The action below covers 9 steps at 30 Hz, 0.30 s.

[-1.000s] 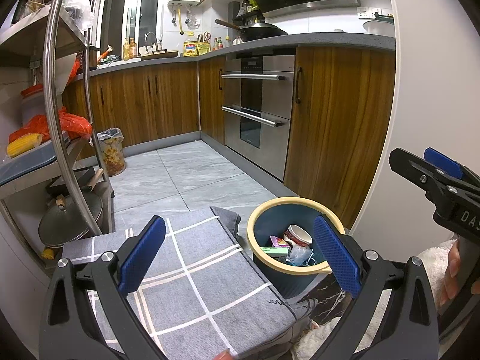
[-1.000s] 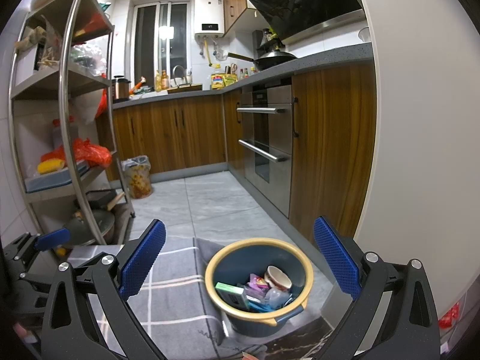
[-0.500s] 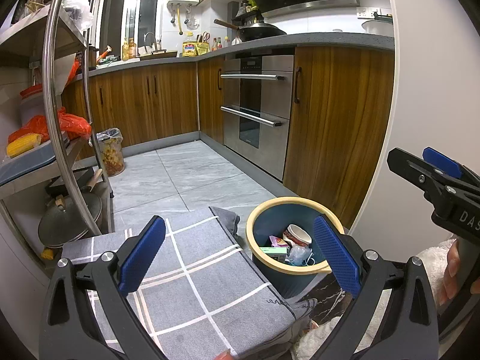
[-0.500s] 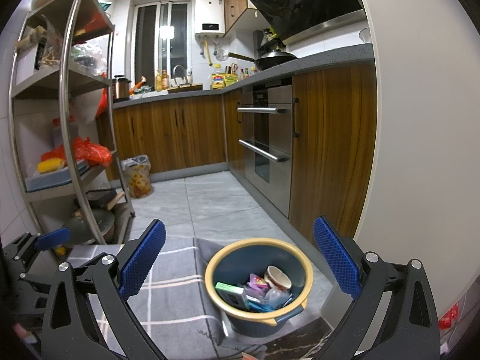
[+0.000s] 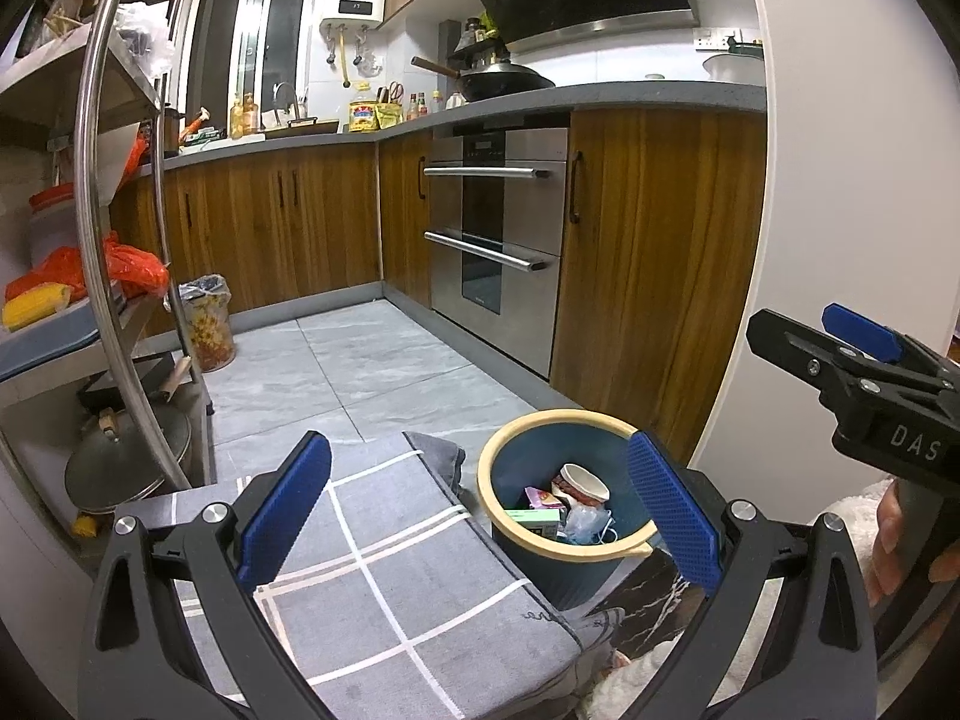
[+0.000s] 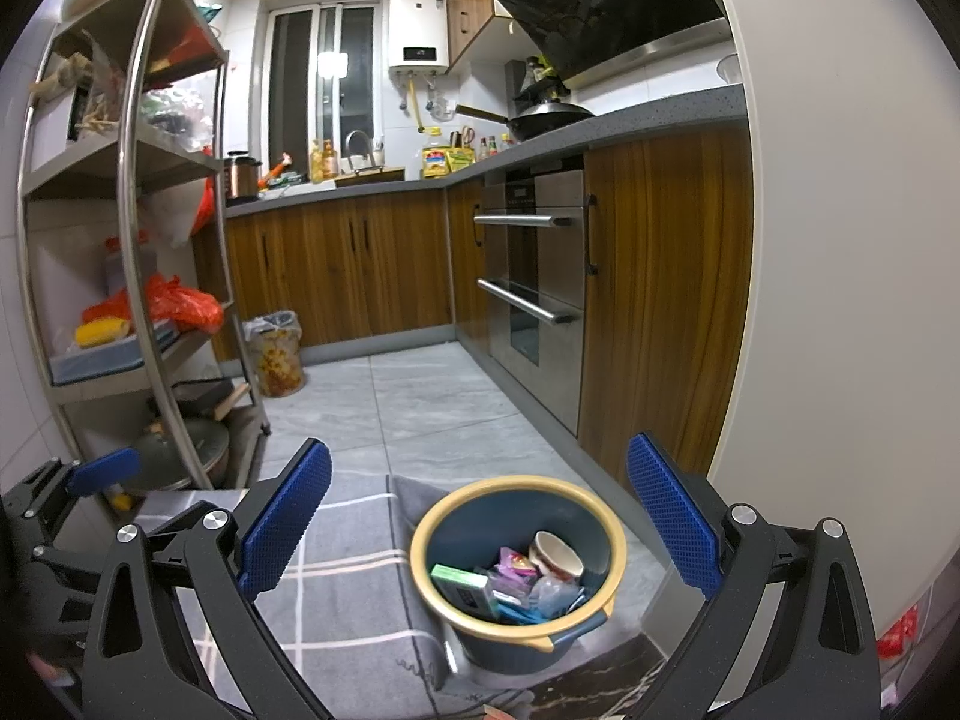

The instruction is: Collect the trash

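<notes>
Left tongs (image 5: 480, 516): wide, empty, level | Right tongs (image 6: 480, 516): wide, empty, level | Bin (image 6: 612, 525): between right tongs' fingers, below; contains paper cup (image 6: 558, 553), green box (image 6: 459, 583), wrappers (image 6: 510, 570).

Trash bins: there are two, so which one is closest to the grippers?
The blue bin with the yellow rim, right below both open grippers. The other, a plastic-lined bin, stands far off by the wooden cabinets.

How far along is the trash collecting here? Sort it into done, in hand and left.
Done: the bin already holds a cup, a green box and wrappers. In hand: nothing; the left gripper and right gripper are both open and empty above it. Left: no loose trash shows on the mat.
</notes>
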### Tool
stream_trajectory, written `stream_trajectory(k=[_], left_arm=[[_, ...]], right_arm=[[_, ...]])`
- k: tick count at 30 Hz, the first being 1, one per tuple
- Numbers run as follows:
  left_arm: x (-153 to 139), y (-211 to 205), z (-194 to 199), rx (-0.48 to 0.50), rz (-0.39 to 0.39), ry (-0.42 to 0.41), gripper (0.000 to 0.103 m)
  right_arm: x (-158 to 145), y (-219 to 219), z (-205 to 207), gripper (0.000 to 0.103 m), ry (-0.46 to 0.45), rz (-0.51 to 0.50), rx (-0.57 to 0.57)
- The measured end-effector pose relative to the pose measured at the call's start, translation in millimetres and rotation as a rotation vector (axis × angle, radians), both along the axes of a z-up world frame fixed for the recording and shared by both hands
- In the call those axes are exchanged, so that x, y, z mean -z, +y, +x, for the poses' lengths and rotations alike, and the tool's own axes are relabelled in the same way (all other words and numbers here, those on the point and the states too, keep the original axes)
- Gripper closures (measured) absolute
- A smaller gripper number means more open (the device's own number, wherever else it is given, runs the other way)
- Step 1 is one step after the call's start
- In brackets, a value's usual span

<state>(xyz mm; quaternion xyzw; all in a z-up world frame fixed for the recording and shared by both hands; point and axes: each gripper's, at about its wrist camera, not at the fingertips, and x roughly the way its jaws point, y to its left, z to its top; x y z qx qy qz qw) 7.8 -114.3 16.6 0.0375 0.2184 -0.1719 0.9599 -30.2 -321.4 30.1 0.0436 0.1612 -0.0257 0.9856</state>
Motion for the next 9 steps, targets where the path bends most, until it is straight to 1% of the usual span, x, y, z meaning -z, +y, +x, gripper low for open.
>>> stream_trajectory(k=[9], left_arm=[[-2.3, 4.4, 3.1, -0.033, -0.007, 0.017, 0.006]], right_arm=[[-0.2, 2.0, -0.9, 0.005, 0.003, 0.002, -0.002]])
